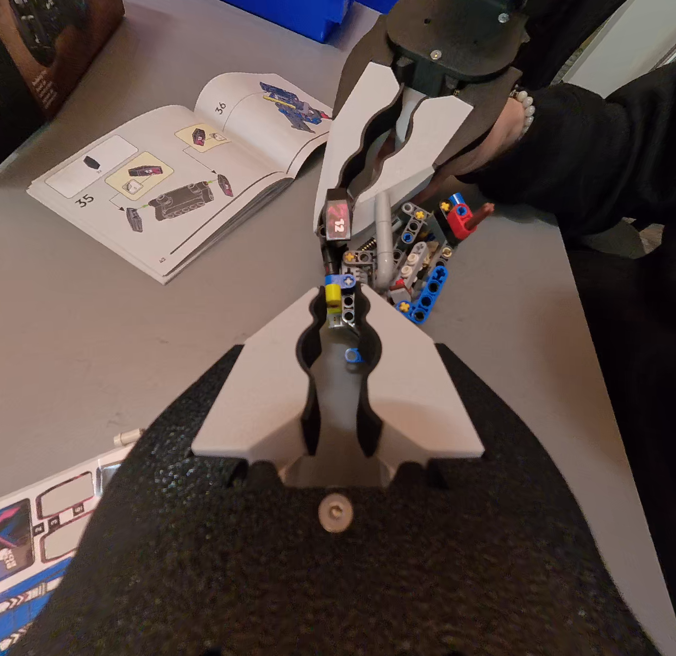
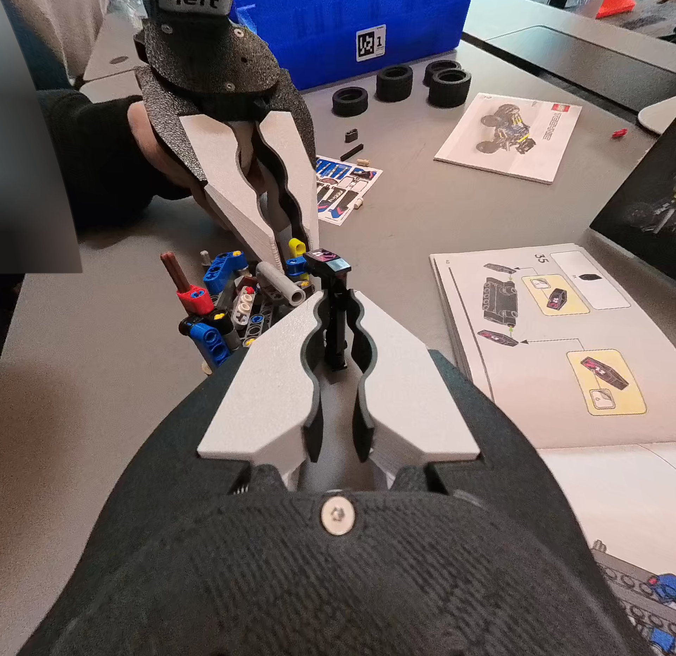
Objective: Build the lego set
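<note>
I see the grey table (image 2: 420, 206) carrying a blue plastic bin (image 2: 347, 20) at its far edge, an open instruction booklet (image 2: 548, 345) toward its right edge, and four black rubber tyres (image 2: 395, 82) just before the bin. My partly built brick model of blue, grey, black and red beams (image 2: 226, 309) sits near the table's near edge. My left gripper (image 1: 342, 301) has its jaws drawn narrow, pads pressed on the model's grey holed beam with a yellow bush (image 1: 333, 296) beside its blue connector. My right gripper (image 2: 336, 309) is likewise narrow, clamped on a slim black upright assembly (image 2: 335, 331) whose top bears a small black sloped brick with a pink sticker (image 2: 325, 263); that brick is just beside the model's blue connector.
</note>
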A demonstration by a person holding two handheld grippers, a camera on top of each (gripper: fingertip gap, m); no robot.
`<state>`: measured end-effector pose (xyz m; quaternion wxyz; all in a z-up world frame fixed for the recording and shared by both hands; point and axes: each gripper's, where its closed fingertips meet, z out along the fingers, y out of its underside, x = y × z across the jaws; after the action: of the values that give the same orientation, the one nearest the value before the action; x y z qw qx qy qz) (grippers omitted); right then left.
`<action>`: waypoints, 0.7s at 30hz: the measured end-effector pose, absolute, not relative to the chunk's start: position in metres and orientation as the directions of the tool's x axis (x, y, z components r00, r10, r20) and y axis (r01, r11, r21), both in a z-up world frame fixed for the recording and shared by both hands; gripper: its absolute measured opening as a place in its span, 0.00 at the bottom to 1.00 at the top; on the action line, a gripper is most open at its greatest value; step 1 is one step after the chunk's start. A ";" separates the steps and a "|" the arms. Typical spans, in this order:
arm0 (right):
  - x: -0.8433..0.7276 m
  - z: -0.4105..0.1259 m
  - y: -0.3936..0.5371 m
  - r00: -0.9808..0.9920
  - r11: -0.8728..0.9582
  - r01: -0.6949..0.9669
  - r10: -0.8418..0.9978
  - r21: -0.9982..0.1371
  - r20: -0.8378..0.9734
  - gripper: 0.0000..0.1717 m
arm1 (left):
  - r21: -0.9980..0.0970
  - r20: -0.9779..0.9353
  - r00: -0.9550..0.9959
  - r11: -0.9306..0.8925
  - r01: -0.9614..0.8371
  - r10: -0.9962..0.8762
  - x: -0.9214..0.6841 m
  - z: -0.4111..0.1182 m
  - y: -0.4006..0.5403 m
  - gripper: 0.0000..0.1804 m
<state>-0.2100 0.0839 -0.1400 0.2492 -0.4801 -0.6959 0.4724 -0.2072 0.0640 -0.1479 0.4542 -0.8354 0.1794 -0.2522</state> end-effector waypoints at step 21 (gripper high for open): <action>-0.202 -0.140 0.082 -0.430 0.107 0.429 0.898 -0.897 -0.099 0.04 | -0.848 0.297 0.779 -0.527 -0.050 -0.552 -0.206 -0.146 0.054 0.06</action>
<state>-0.2018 0.0820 -0.1403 0.2481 -0.4729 -0.7012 0.4723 -0.2065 0.0539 -0.1465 0.4510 -0.8283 0.1819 -0.2781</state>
